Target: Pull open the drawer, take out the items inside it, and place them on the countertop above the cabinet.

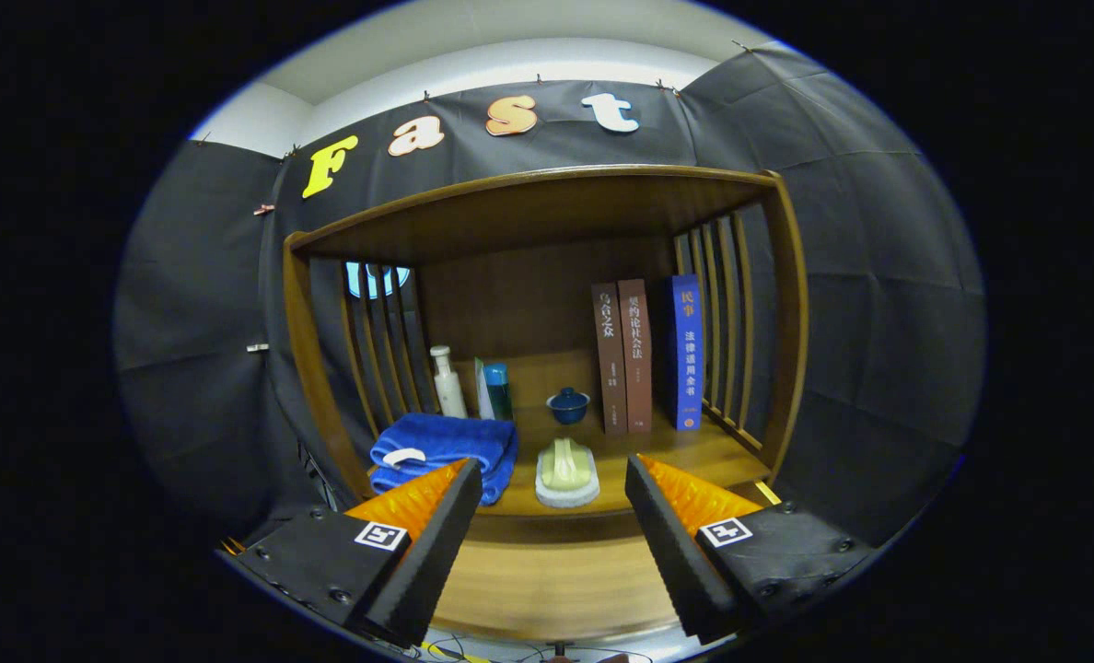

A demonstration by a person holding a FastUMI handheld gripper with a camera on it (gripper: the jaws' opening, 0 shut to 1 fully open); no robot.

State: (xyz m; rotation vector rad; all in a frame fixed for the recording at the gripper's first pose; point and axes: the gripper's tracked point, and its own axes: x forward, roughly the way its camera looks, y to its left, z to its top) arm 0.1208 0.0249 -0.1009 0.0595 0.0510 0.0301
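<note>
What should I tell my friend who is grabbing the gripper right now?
Hand-held gripper: open, holding nothing, fingers spread, aimed at the shelf.
On the countertop: a folded blue towel by the left finger, a soap on its dish just ahead between the fingers, a small blue bowl behind it, a white bottle and a teal tube at the back left, three books standing at the right.
Drawer: I can't pick it out below the countertop, so I can't tell whether it is open or what has come out of it.
Left: check the drawer, lift out anything inside, set it on the countertop.
</note>
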